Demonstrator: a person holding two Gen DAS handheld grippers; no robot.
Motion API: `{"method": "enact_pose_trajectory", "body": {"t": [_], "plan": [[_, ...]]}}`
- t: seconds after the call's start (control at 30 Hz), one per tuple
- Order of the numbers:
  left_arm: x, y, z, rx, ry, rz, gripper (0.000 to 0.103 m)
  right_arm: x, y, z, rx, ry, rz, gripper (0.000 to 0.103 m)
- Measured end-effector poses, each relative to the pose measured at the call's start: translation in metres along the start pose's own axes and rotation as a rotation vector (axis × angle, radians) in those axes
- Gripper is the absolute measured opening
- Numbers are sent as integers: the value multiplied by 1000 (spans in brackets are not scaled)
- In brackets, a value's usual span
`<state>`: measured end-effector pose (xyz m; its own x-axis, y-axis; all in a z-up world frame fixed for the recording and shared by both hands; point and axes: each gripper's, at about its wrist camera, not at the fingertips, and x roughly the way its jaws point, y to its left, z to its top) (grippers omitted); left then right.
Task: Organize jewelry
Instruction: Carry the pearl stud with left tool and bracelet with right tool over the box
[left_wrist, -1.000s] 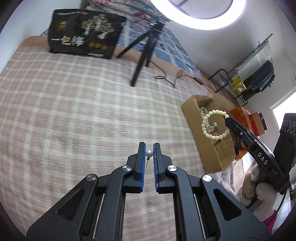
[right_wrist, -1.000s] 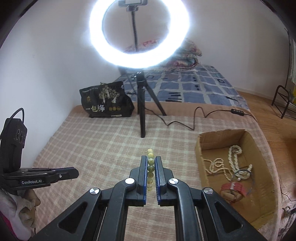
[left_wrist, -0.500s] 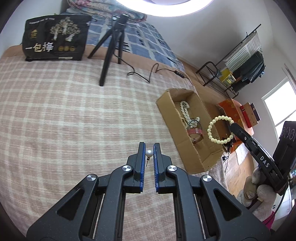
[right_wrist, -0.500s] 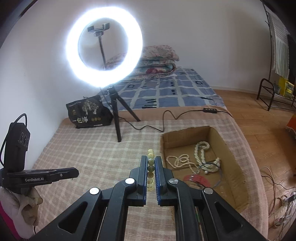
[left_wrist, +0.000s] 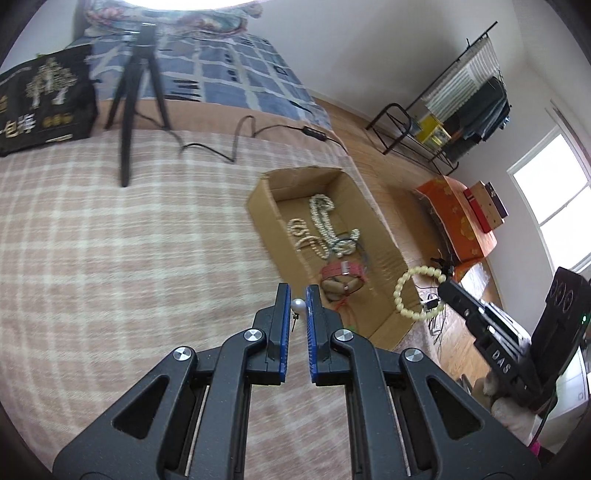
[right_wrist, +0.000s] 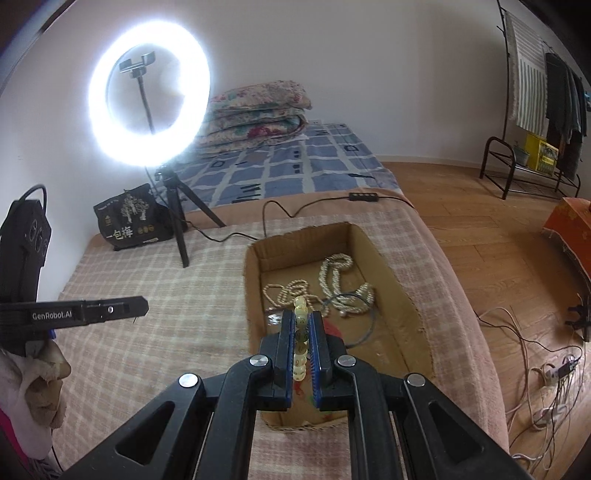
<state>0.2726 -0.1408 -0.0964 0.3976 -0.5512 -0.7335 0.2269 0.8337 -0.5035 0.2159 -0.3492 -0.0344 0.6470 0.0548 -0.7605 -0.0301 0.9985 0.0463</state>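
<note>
Left claw (right_wrist: 142, 310) reads "GenRobot.AI"; right claw (left_wrist: 445, 291) "DAS"; black bag (right_wrist: 129, 218) perhaps "一包梅".

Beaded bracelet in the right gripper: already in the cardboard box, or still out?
Out. The right gripper is shut on the beaded bracelet, which hangs above the cardboard box near its front corner, not among the necklaces inside.

Each black tool (left_wrist: 298, 295) has blue pads, silver screws, perhaps a light glove behind.
</note>
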Motion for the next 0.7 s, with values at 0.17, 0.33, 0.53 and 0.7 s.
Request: {"method": "enact_pose_trajectory", "body": {"t": [0.17, 0.33, 0.53, 0.7], "plan": [[25, -20, 3, 25, 27, -8, 6, 3, -23, -8, 36, 23, -34, 5], [45, -38, -4, 45, 59, -21, 6, 8, -41, -13, 70, 38, -57, 5], [64, -64, -23, 82, 107, -44, 6, 16, -58, -17, 113, 53, -64, 5], [77, -81, -38, 118, 131, -34, 6, 23, -67, -16, 146, 53, -55, 5]]}}
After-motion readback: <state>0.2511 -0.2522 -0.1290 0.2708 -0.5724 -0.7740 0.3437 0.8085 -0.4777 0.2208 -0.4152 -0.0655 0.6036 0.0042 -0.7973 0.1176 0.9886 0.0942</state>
